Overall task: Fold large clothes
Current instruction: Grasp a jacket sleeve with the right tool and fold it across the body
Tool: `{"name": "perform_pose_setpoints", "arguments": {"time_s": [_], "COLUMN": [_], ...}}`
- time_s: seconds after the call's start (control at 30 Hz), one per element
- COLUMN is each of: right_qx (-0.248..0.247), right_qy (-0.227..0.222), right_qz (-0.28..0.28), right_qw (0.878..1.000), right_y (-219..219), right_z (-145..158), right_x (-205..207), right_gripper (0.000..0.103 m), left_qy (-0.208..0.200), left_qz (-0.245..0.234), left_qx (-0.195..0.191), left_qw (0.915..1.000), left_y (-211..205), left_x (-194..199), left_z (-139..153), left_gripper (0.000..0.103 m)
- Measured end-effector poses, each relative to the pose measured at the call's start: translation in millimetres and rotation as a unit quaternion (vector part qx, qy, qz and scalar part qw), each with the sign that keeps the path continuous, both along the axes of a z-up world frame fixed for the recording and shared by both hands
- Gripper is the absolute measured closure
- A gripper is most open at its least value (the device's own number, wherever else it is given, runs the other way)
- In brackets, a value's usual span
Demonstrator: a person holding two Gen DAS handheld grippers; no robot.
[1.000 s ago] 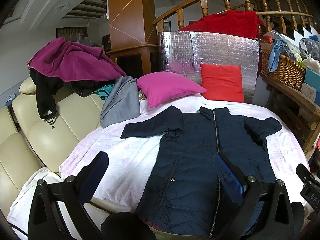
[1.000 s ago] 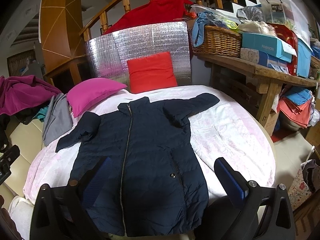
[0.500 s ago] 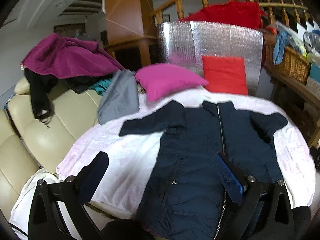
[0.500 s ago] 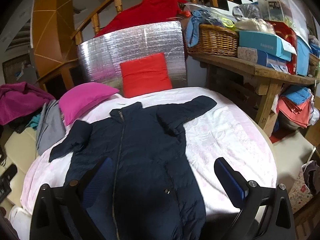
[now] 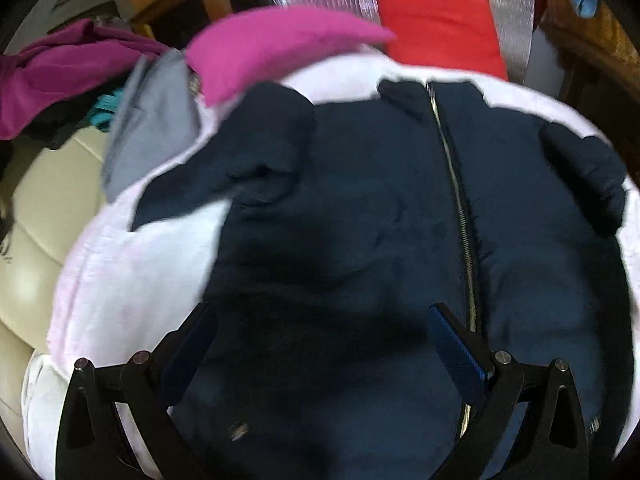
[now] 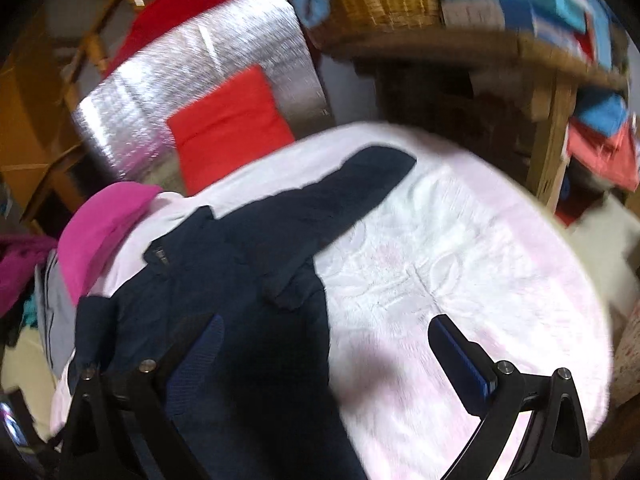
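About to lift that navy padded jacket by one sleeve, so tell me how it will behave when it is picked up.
The navy jacket will probably sag and drape rather than hold shape: its sleeve lies limp and creased on the pink cover. Its puffy, quilted look suggests it is light for its bulk. The smooth shell may slip between the fingers, so take a thick fold.

Jacket (image 5: 360, 208) lies flat on the blanket (image 5: 132, 280), collar toward twelve o'clock. Two cushions (image 5: 436, 32) behind it; a clothes heap (image 5: 60, 68) at ten, probably on the sofa (image 5: 36, 184).
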State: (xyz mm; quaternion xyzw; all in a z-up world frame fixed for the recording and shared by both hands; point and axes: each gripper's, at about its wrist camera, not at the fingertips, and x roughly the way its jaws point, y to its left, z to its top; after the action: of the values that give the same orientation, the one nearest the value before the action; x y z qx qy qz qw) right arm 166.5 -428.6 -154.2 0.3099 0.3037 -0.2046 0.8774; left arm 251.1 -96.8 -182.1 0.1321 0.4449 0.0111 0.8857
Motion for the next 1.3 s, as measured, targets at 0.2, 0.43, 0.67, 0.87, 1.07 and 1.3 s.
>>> {"name": "perform_pose_setpoints", "arguments": {"time_s": [0.2,0.43,0.67,0.87,1.07,1.3], "right_qx": [0.127,0.223,0.172,0.106,0.061,0.143], "right_qy": [-0.03,-0.075,-0.062,-0.056,-0.074,-0.104], "right_qz": [-0.001,0.03,0.064,0.069,0.13,0.106], "right_qw": [0.991,0.972,0.981,0.99,0.987,0.978], "right_y": [-60,-73,-46,-28,22,-24], "right_z": [-45,-80,-83,-75,-42,-52], "right_x": [52,94,122,135,127,120], "right_gripper": [0.0,0.008,0.039,0.069,0.071,0.022], "left_qy": [0.018,0.041,0.049,0.074,0.049,-0.013], "left_qz": [-0.013,-0.022,-0.002,-0.004,-0.01,-0.038], "left_qx": [0.009,0.006,-0.042,-0.065,-0.083,-0.071], "left_qw": [0.9997,0.9989,0.9979,0.9951,0.9953,0.9966], "left_y": [-23,-30,-21,-19,-17,-21], "left_x": [40,48,46,35,35,22], "left_z": [-40,-62,-73,-71,-51,-40], "left_gripper": [0.0,0.0,0.0,0.0,0.0,0.0]}}
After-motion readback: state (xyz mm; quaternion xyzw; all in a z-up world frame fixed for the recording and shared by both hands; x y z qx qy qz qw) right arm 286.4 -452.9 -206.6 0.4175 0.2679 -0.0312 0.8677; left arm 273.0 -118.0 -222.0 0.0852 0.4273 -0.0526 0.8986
